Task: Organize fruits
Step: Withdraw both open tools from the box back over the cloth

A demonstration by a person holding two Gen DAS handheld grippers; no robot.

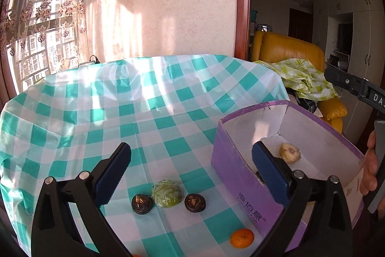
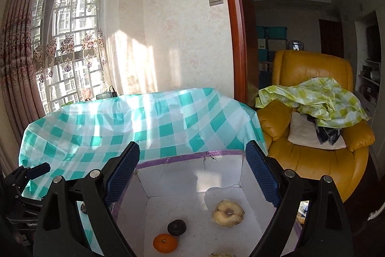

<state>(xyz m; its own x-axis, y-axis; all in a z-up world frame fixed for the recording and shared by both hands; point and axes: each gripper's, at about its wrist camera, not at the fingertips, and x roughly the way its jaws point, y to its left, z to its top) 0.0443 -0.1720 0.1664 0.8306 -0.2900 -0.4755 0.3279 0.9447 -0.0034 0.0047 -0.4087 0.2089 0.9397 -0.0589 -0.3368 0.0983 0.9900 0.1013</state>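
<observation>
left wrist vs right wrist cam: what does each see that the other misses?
Left wrist only: two dark round fruits, a plastic-wrapped green fruit and an orange tangerine on the checked tablecloth.

Right wrist only: a dark fruit and a tangerine inside the box.

Both: purple cardboard box holding a pale halved fruit.

Table in teal-check cloth [image 1: 168, 98]. Purple box [image 1: 243, 187] sits on it; left of the box: two dark fruits [image 1: 141, 204], wrapped green one [image 1: 167, 194], orange [image 1: 242, 238].
</observation>
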